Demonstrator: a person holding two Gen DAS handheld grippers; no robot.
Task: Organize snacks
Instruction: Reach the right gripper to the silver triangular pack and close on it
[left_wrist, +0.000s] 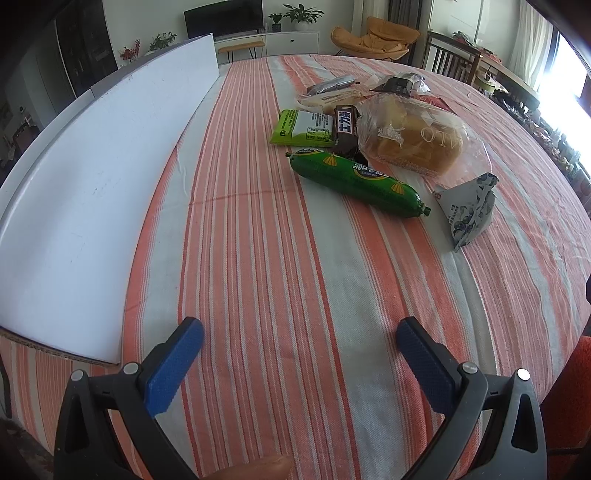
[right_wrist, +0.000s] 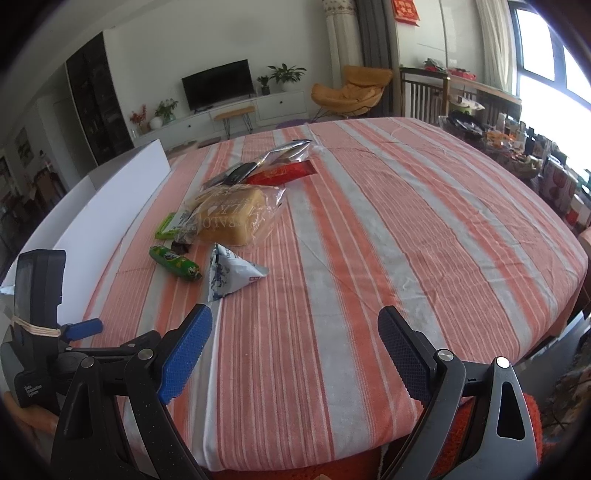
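Both grippers, left (left_wrist: 300, 345) and right (right_wrist: 294, 334), spread empty; sausage (left_wrist: 356, 181) at one o'clock, approach low, pinch mid-length.

Bright daylight enters from an overexposed window (right_wrist: 546, 70) at upper right; fisheye curvature bends edges, corners dark, focus sharp.

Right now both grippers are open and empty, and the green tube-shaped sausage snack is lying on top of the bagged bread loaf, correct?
Not quite. The green tube-shaped sausage snack lies on the striped tablecloth, in front of the bagged bread loaf, not on top of it; the left wrist view shows this. The rest holds: left gripper and right gripper are both open and empty.
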